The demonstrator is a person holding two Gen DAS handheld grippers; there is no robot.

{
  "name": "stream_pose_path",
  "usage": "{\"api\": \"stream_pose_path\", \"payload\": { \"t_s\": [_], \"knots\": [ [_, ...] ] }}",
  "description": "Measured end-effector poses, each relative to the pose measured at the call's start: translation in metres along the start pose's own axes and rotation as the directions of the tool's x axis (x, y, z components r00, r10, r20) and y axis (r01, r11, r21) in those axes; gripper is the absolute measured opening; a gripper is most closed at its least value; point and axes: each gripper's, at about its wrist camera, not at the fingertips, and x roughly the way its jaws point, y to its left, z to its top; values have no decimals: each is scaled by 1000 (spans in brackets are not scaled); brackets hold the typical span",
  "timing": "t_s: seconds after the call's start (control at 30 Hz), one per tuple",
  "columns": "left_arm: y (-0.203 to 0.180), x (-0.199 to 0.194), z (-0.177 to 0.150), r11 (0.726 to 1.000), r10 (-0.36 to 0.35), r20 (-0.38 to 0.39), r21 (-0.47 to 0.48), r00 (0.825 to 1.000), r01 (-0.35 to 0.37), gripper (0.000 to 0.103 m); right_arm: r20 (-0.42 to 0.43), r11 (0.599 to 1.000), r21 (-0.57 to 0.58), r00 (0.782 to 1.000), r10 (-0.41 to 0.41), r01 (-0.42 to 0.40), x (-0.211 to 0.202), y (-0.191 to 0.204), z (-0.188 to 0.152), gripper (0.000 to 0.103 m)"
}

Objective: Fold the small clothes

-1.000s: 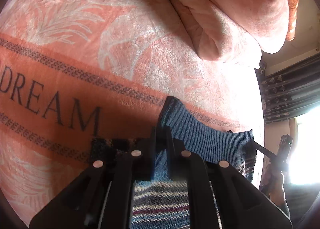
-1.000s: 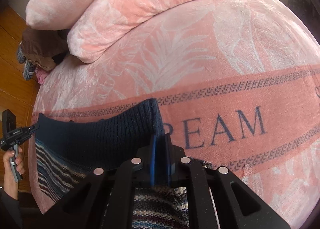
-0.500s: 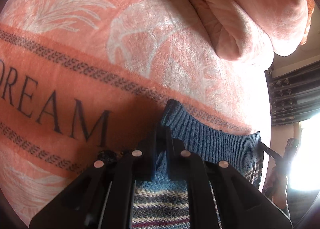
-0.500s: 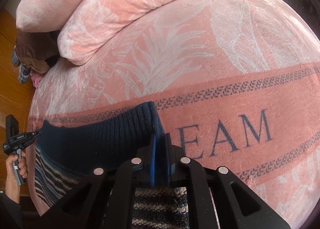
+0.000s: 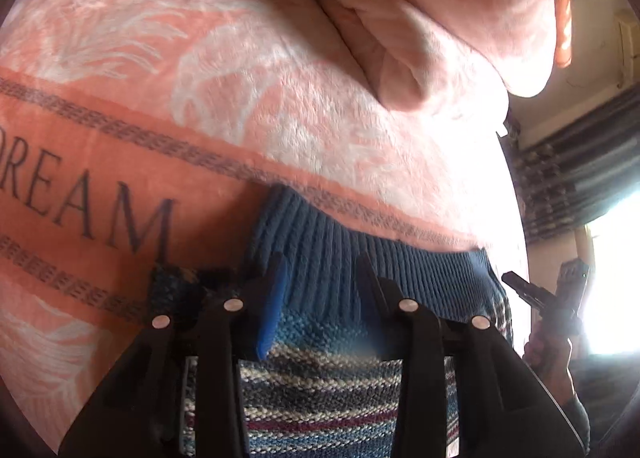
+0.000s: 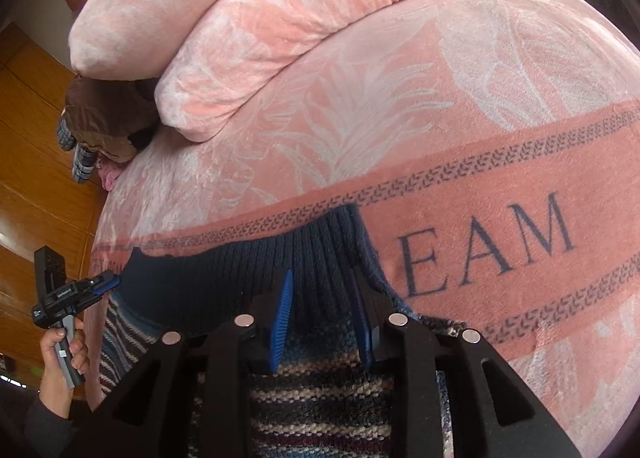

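With both sets of jaws spread wide and gripping nothing, time to back off cleanly. Left gripper [image 5: 320, 298] and right gripper [image 6: 320, 310] each hovering over the sweater [image 5: 332, 398], at opposite ends of its ribbed band [image 5: 360, 262]. Sweater lying flat on the blanket [image 5: 120, 185], across the orange strip beside the DREAM lettering [image 6: 488, 254], well short of the rolled quilt [image 6: 248, 29] at the far edge. Best done by lifting straight up, clear of the knit, so no pad snags a loop and drags the fold askew. Then check the band lies square along the strip, smooth any ridge, and choose fresh corners for the following fold, pinching low and evenly on both ends
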Motion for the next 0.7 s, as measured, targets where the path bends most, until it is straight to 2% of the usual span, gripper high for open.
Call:
{"api": "stream_pose_path", "payload": {
  "t_s": [0.03, 0.07, 0.1, 0.13, 0.17, 0.2, 0.23, 0.27, 0.37, 0.43, 0.5, 0.53, 0.6, 0.63, 0.67, 0.7],
  "knots": [
    [3, 8, -2, 1000, 11, -13, -3, 1000, -11, 31, -17, 1000, 16, 1000, -3, 3, 8, -4, -2, 23],
    [8, 13, -3, 1000, 17, -20, -14, 1000, -17, 26, -26, 999, 34, 1000, -6, 7, 14, -12, -5, 13],
    [13, 15, -4, 999, 27, -15, -21, 1000, -28, 14, -22, 999, 41, 1000, -19, 20, 19, -20, -6, 5],
    [19, 16, -4, 999, 31, -11, -34, 999, -32, 7, -13, 998, 53, 1000, -17, 18, 19, -28, -6, 0],
    [24, 15, -4, 998, 32, -11, -48, 999, -32, 5, -10, 996, 94, 1000, 7, -6, 17, -36, -7, 0],
    [27, 10, -4, 998, 29, -5, -60, 1000, -29, 7, -4, 991, 130, 1000, 22, -21, 12, -39, -7, 0],
    [26, 2, -6, 998, 24, 6, -61, 1000, -24, 23, 10, 990, 134, 999, 35, -36, 4, -37, -8, 4],
    [21, -9, -9, 999, 4, 18, -43, 1000, -3, 29, 22, 990, 126, 998, 66, -68, -6, -31, -12, 7],
    [5, -44, -36, 992, -118, 33, 46, 992, 117, 29, 29, 982, 85, 986, 164, -166, -39, -18, -38, 7],
    [9, -59, -63, 985, -164, 23, 58, 986, 162, 29, 15, 976, 100, 981, 192, -193, -50, -23, -59, 7],
    [23, -57, -83, 993, -113, 13, 44, 994, 112, 29, 2, 975, 126, 983, 182, -181, -49, -36, -76, 7],
    [33, -51, -89, 995, -94, -1, 17, 996, 94, 29, -6, 975, 146, 986, 168, -165, -45, -44, -82, 0],
    [51, -39, -96, 996, -82, -13, -24, 997, 82, 20, -5, 968, 167, 982, 189, -186, -39, -57, -87, 0],
    [57, -36, -98, 996, -82, -8, -34, 997, 81, 12, 2, 963, 186, 980, 197, -194, -40, -59, -88, 0],
    [61, -37, -98, 995, -83, 0, -58, 997, 83, 13, 7, 959, 206, 980, 198, -195, -44, -57, -88, 1],
    [61, -41, -97, 993, -91, 12, -73, 996, 92, 18, 13, 959, 204, 980, 199, -198, -50, -51, -89, 4]
  ]
}}
